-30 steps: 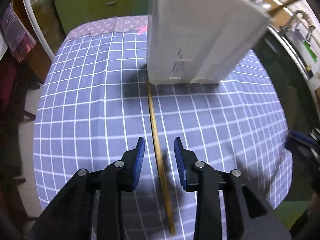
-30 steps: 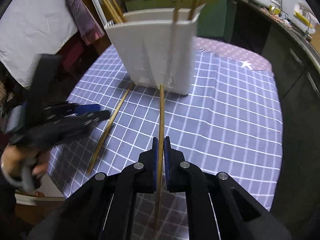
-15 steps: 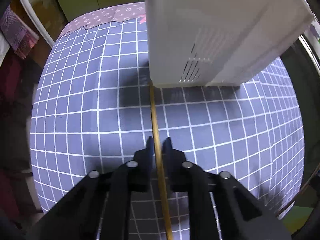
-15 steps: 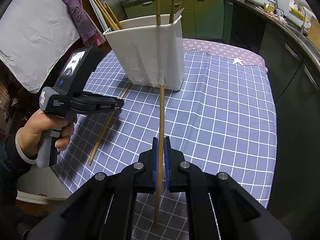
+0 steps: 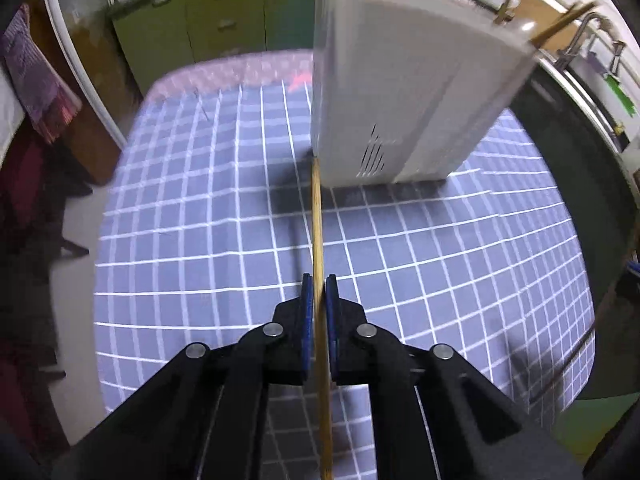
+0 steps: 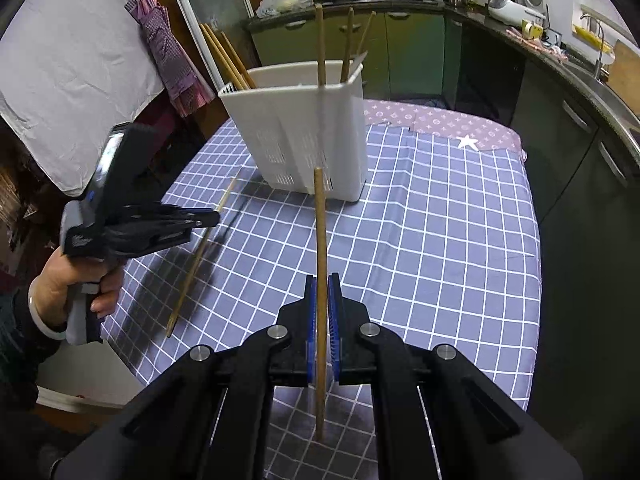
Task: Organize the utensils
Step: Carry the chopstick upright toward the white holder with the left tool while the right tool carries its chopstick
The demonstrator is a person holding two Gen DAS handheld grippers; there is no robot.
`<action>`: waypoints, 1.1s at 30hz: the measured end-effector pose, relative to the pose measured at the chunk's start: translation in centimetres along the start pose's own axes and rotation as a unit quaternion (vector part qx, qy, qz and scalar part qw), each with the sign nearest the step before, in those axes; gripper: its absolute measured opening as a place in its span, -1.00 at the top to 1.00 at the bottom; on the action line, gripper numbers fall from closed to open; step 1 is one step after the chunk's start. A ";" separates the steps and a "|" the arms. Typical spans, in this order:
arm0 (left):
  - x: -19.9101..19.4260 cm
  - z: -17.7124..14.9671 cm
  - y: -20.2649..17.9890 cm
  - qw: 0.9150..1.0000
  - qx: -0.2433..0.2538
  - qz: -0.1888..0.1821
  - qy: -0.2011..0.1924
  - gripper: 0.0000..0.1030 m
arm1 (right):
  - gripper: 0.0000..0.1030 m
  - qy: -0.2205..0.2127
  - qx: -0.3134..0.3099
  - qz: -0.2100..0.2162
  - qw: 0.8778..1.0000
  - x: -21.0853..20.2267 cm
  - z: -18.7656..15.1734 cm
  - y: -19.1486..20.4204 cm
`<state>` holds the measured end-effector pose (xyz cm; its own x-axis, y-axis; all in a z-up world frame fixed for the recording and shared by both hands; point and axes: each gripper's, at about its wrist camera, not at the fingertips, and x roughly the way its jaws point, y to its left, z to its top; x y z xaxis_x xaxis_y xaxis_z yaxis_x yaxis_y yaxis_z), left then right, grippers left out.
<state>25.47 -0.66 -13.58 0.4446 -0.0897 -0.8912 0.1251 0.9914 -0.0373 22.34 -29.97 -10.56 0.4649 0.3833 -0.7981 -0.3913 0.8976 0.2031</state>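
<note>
A white slotted utensil holder (image 6: 304,136) stands on the checked tablecloth and holds several wooden chopsticks (image 6: 319,44); it also shows in the left wrist view (image 5: 408,92). My left gripper (image 5: 319,292) is shut on a wooden chopstick (image 5: 317,216), lifted off the cloth and pointing at the holder's near corner. From the right wrist view the left gripper (image 6: 208,220) holds that chopstick (image 6: 196,264) slanting above the table's left side. My right gripper (image 6: 322,292) is shut on another chopstick (image 6: 319,224), pointing toward the holder.
The table's near left edge (image 6: 132,356) drops to the floor. Green kitchen cabinets (image 6: 400,48) and a dark counter (image 6: 560,92) run behind and to the right. A cloth hangs at the left (image 6: 168,52).
My left gripper closed on the chopstick that lay on the cloth and lifted it. My right gripper drew back from the holder, still holding its chopstick.
</note>
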 end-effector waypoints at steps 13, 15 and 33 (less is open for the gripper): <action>-8.0 -1.8 -2.7 0.988 0.034 0.038 -0.145 0.88 | 0.87 -0.047 0.008 0.001 0.999 -3.0 -1.0 0.3; -8.6 -2.0 -2.9 0.987 0.033 0.034 -0.152 0.88 | 0.87 -0.051 0.009 -0.001 0.999 -3.3 -1.2 0.3; -12.2 -3.9 -3.1 0.979 0.028 0.019 -0.202 0.88 | 0.87 -0.069 0.009 -0.011 0.998 -4.7 -2.6 0.6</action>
<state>16.16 -2.31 -4.36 0.7631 -0.0943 -0.6393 0.1448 0.9891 0.0270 17.85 -31.86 -8.15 0.5785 0.3887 -0.7171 -0.3658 0.9094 0.1978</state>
